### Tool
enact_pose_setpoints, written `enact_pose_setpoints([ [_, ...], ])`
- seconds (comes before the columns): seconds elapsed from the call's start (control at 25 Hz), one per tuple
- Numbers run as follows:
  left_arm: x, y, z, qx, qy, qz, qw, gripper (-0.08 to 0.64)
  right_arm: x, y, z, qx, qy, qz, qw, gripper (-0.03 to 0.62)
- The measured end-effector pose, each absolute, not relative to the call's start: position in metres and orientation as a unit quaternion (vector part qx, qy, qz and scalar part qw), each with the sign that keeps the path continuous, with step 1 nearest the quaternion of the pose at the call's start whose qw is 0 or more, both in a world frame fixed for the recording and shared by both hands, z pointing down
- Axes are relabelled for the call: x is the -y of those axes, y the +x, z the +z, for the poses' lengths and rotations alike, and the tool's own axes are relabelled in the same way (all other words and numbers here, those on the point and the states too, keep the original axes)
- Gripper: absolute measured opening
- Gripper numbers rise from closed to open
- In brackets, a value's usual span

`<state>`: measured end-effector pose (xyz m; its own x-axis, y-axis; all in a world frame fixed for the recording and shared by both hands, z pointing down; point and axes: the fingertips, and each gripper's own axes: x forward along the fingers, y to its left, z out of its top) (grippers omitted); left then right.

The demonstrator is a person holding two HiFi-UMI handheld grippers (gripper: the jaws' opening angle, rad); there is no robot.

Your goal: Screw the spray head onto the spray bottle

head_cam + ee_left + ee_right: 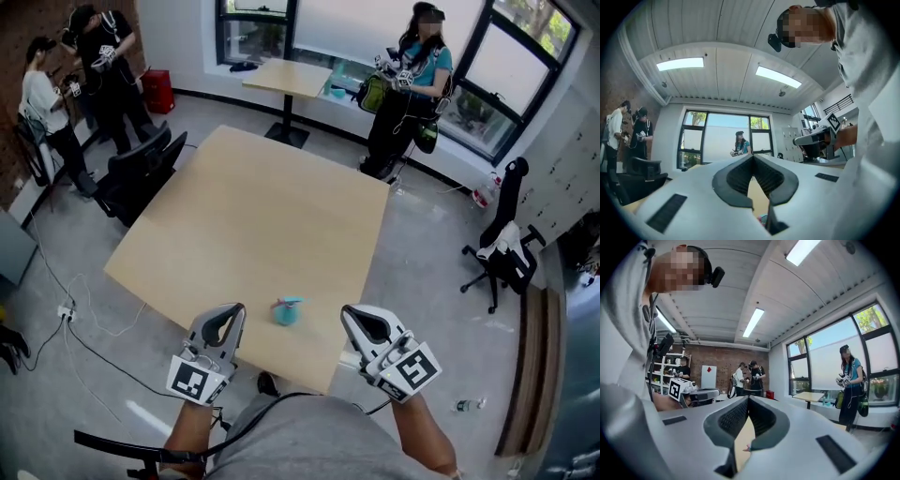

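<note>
Head view: my wooden table (253,216) has a black office chair (141,173) against its far-left edge. A second table (289,77) stands by the windows, and people stand beyond both far corners. I hold both grippers above the near edge, roughly level, pointing away from me. Left gripper (232,311) and right gripper (349,315) are clenched tip to tip, gripping nothing. The spray bottle (287,311) stands on the surface by the near edge, between the grippers, touching neither.
</note>
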<state>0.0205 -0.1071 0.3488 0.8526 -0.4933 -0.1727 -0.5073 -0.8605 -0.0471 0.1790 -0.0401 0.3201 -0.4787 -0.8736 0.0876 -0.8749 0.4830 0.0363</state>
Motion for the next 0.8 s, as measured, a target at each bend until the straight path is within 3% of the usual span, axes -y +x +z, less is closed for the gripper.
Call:
enact_pose_setpoints([
  [0.56,-0.108,0.091,0.332,-0.291,-0.954,0.046,0.058,0.003,-0.179,0.25,0.326,0.879,0.476,0.007,0.042,0.006],
  [0.8,-0.163,0.081,0.323,-0.306,-0.95,0.038,0.049,0.003,-0.229,0.251,0.323,0.885,0.464,0.018,0.031,0.005],
])
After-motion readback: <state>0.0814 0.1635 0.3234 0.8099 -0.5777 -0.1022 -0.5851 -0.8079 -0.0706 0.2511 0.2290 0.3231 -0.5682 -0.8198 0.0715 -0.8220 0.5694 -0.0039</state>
